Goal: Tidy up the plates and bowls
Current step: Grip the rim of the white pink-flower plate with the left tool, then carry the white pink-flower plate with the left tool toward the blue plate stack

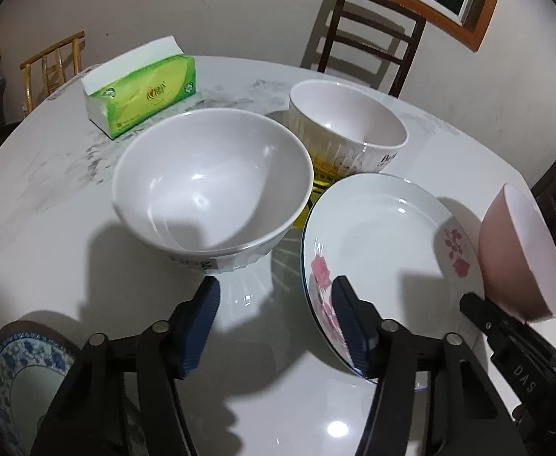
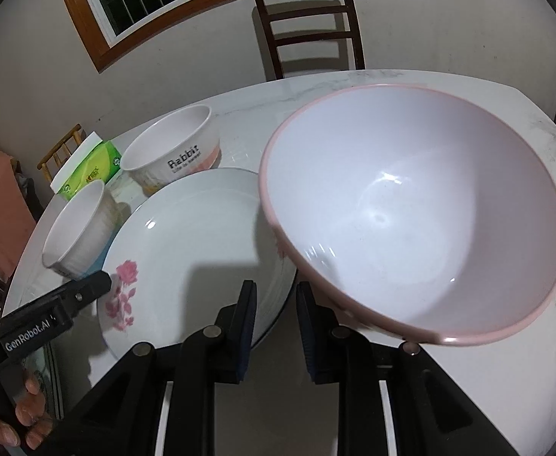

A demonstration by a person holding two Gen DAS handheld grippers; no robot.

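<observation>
The right claw (image 2: 276,326) grips the pink bowl (image 2: 411,220) tilted beside the plate (image 2: 186,235), while the left claw (image 1: 274,326), half open and empty, straddles that plate's near rim.

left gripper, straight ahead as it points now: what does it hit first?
Likely the foot of the white bowl, dead ahead between the open fingers of the left gripper. Its right-hand finger overlaps the flowered plate's rim, so that may touch first; depth is unclear.
</observation>
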